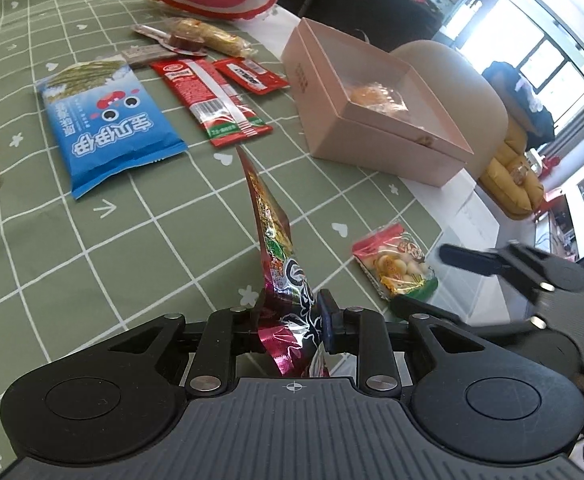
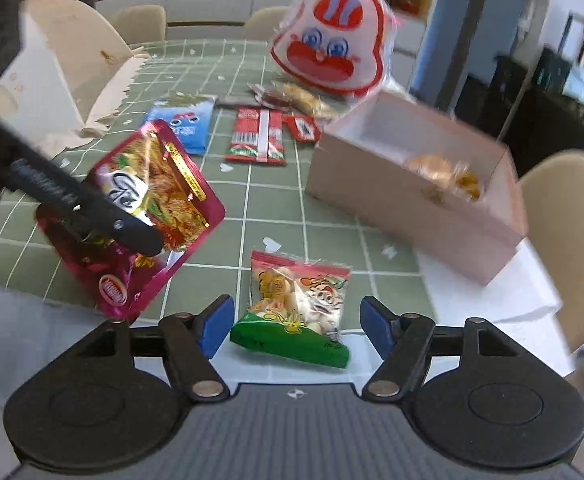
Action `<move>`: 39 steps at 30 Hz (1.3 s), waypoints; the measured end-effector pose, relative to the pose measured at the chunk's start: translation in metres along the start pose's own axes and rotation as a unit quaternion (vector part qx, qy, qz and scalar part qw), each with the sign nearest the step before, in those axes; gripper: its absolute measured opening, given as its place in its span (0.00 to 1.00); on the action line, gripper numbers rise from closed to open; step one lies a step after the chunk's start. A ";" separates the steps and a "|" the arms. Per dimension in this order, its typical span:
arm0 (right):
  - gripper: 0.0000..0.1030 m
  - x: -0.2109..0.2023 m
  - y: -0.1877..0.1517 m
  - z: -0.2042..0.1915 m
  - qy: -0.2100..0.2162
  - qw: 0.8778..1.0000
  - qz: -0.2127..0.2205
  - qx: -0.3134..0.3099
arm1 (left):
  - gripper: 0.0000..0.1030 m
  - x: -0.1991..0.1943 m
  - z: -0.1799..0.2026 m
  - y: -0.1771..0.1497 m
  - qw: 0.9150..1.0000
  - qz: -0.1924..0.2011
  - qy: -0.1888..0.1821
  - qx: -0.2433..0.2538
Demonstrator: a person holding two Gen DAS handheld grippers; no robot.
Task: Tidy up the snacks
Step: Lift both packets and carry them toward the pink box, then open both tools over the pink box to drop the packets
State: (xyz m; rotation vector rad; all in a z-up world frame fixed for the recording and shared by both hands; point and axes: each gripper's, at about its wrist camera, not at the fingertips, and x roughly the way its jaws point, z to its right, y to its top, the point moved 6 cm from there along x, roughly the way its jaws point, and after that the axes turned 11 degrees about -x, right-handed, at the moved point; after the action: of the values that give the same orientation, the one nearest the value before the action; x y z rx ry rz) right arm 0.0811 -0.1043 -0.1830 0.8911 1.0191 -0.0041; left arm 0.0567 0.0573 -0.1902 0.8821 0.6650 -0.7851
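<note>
Grippers first: the left gripper (image 1: 292,320) pinches a shiny magenta snack pouch (image 1: 280,264) and holds it above the green checked tablecloth (image 1: 132,248). The right gripper (image 2: 296,326) stands wide, its blue pads on both sides of a small biscuit packet (image 2: 296,308), not pressing it. Behind is a pink box (image 2: 420,200), open, with one wrapped snack (image 2: 440,170) inside.

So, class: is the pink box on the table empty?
No, the pink box already holds a clear-wrapped golden snack lying on its floor.
</note>
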 end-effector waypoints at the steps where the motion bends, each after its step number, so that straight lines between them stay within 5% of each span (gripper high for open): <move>1: 0.68 0.006 0.002 0.004 0.007 1.000 -0.006 0.018 | 0.26 0.000 0.001 0.000 1.000 0.000 0.001 0.001; 5: 0.67 0.024 -0.006 0.015 0.013 0.996 -0.022 0.081 | 0.26 -0.004 0.006 -0.004 1.000 -0.003 0.008 0.014; 9: 0.56 0.018 -0.009 0.008 -0.011 0.998 -0.030 0.049 | 0.26 -0.011 0.015 -0.009 1.000 0.003 0.008 0.026; 15: 0.54 -0.042 -0.006 0.029 0.001 0.997 0.023 0.070 | 0.26 -0.035 0.053 0.003 0.997 0.022 -0.064 0.022; 22: 0.54 -0.149 0.073 0.123 -0.082 0.981 0.157 0.079 | 0.26 -0.084 0.152 0.109 0.977 0.105 -0.157 0.096; 26: 0.54 -0.183 0.129 0.181 -0.127 0.966 0.211 0.085 | 0.26 -0.066 0.186 0.179 0.973 0.130 -0.163 0.098; 30: 0.54 -0.168 0.151 0.212 -0.146 0.962 0.206 0.101 | 0.26 0.003 0.169 0.212 0.984 0.079 -0.160 0.025; 35: 0.54 -0.106 0.143 0.216 -0.112 0.975 0.157 0.113 | 0.30 0.093 0.127 0.202 0.992 0.006 -0.125 -0.005; 39: 0.54 -0.041 0.137 0.209 -0.086 0.984 0.102 0.114 | 0.32 0.107 0.100 0.198 0.993 0.006 -0.115 -0.027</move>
State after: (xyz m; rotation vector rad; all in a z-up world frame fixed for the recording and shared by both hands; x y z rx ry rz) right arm 0.2652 -0.1638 -0.0198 1.1819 0.7725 -0.0255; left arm 0.2952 0.0179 -0.1441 0.7336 0.4749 -0.8388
